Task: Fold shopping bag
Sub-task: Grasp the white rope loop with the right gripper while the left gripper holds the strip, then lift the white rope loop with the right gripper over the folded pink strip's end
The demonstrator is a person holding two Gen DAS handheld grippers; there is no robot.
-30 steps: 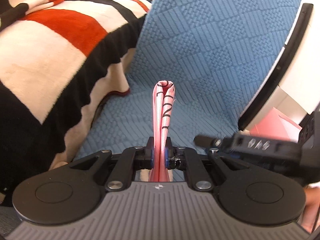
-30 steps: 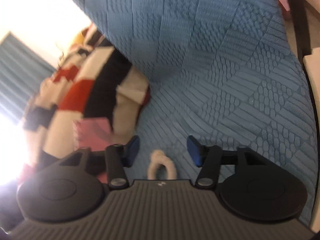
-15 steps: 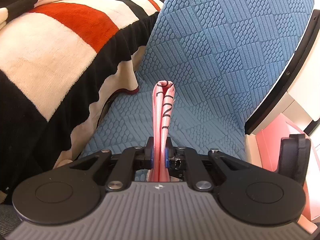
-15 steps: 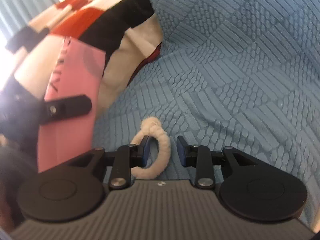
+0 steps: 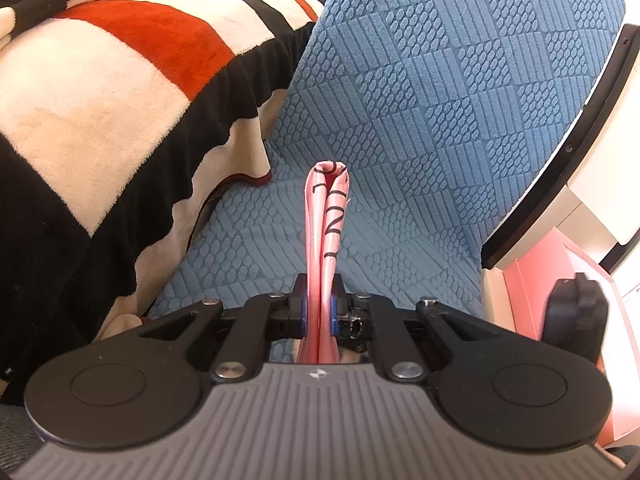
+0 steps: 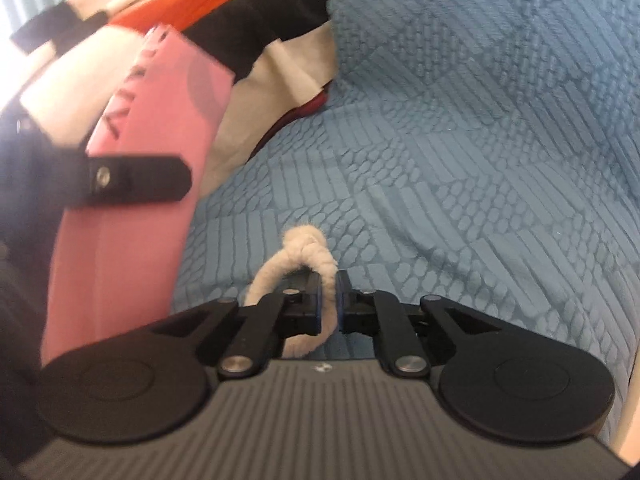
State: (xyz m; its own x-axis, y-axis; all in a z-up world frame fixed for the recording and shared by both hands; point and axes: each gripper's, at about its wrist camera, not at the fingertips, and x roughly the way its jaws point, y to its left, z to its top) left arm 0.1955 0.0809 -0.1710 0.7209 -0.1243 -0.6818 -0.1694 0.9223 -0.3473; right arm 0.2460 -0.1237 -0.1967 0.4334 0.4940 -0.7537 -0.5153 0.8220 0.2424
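Folding is looking barely begun. Left tool [image 5: 319,312] is pinching a doubled edge of the pink shopping bag [image 5: 326,216] above the blue quilted cover [image 5: 440,120]; right tool [image 6: 328,300] has just been closing and is now gripping the bag's cream rope handle [image 6: 308,256]. Bag is hanging upright between them, with flattening and creasing remaining.

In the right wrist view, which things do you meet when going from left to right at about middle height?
Left tool → pink shopping bag → cream rope handle clamped in the right tool → blue textured cover.
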